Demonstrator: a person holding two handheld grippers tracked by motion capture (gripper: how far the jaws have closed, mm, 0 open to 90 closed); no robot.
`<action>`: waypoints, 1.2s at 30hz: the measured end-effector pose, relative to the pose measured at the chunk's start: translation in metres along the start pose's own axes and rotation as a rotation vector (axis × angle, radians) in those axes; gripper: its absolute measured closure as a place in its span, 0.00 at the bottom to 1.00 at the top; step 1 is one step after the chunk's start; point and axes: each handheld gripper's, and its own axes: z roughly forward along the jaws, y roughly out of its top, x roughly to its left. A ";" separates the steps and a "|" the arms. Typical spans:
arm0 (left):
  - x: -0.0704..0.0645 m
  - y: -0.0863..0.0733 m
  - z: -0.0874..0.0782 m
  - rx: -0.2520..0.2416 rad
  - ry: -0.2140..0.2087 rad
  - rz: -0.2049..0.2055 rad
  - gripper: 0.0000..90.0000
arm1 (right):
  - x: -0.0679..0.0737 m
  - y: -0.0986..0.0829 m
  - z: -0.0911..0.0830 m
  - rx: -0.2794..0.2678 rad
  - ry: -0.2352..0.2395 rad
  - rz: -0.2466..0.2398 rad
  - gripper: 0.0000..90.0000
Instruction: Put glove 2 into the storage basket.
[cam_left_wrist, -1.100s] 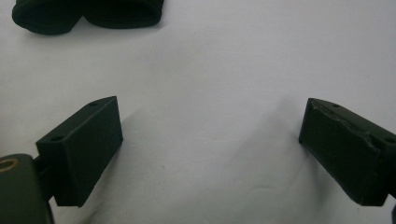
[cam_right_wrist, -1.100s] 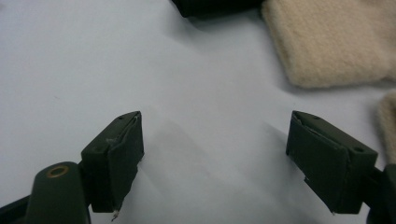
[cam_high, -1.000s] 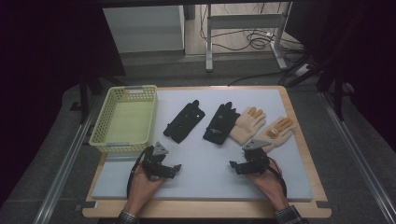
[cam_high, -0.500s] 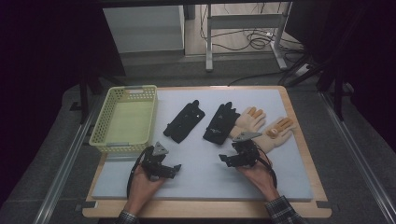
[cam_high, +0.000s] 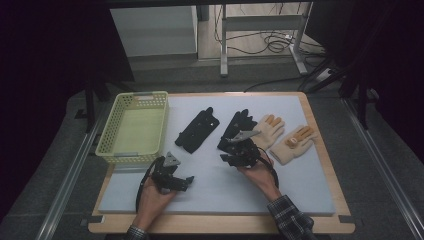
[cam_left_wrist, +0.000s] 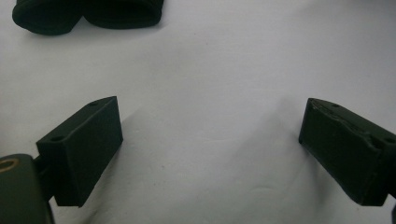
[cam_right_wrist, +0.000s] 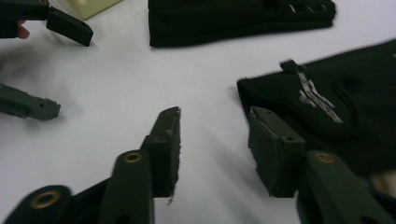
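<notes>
Right gripper (cam_high: 231, 156) jaws apart, hovering at the cuff of the nearer black glove (cam_high: 237, 128), one jaw just beside the cuff edge in the right gripper view (cam_right_wrist: 327, 107). That glove lies mid-desk, about 12 o'clock from the gripper; white printed mark on it, unreadable. Left gripper (cam_high: 186, 181) wide open over bare white mat (cam_high: 300, 190) at 7 o'clock of the glove, gripping nothing. Counts: two black gloves, second black glove (cam_high: 198, 130) at 9 o'clock of the first; two cream gloves (cam_high: 285, 140) with orange fingertips at 3 o'clock; one yellow basket (cam_high: 150, 96) far left on the desk (cam_high: 340, 200).
</notes>
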 end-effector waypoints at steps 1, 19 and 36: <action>0.000 0.000 0.000 0.000 0.000 0.000 0.07 | 0.002 0.006 0.006 0.008 0.006 -0.012 0.67; 0.000 0.000 0.000 0.001 0.000 0.001 0.07 | 0.032 0.058 0.076 0.008 0.145 -0.047 0.82; 0.000 0.000 0.000 0.001 -0.001 -0.001 0.07 | 0.047 0.066 0.111 0.070 0.015 -0.141 0.97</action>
